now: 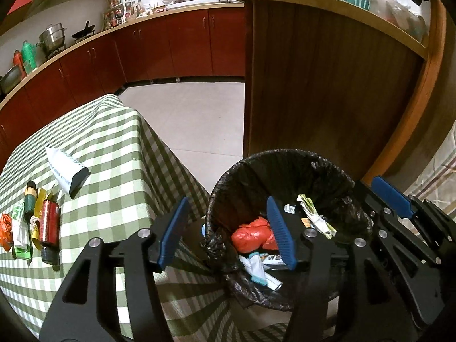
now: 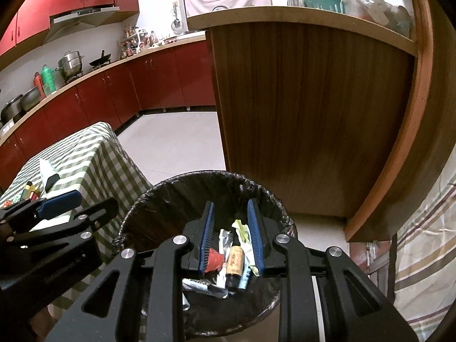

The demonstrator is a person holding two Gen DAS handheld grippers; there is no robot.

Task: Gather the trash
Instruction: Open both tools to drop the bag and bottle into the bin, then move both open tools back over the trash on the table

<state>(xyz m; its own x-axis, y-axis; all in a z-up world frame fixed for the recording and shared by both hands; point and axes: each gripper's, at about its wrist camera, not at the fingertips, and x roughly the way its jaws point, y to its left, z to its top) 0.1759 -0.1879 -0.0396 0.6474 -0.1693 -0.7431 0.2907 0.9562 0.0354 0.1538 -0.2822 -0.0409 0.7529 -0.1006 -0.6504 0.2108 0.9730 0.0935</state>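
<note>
A trash bin (image 1: 285,154) lined with a black bag stands on the floor beside the table. It holds a red-orange bag (image 1: 250,235), wrappers (image 2: 245,236) and a small brown bottle (image 2: 234,262). My left gripper (image 1: 227,199) hangs open over the bin's left rim, with nothing between its blue pads. My right gripper (image 2: 230,202) hovers above the bin's middle (image 2: 205,175), jaws narrowly apart and not pressing on anything. On the checked tablecloth (image 1: 114,148) lie a white tube (image 1: 65,168), a red can (image 1: 50,222), a green bottle (image 1: 29,199) and wrappers (image 1: 20,233).
A tall wooden counter panel (image 1: 313,85) rises right behind the bin. Red kitchen cabinets (image 1: 171,42) run along the far wall past pale floor tiles (image 1: 193,119). A striped cloth (image 2: 421,242) hangs at the right. My left gripper (image 2: 94,201) shows at the left of the right wrist view.
</note>
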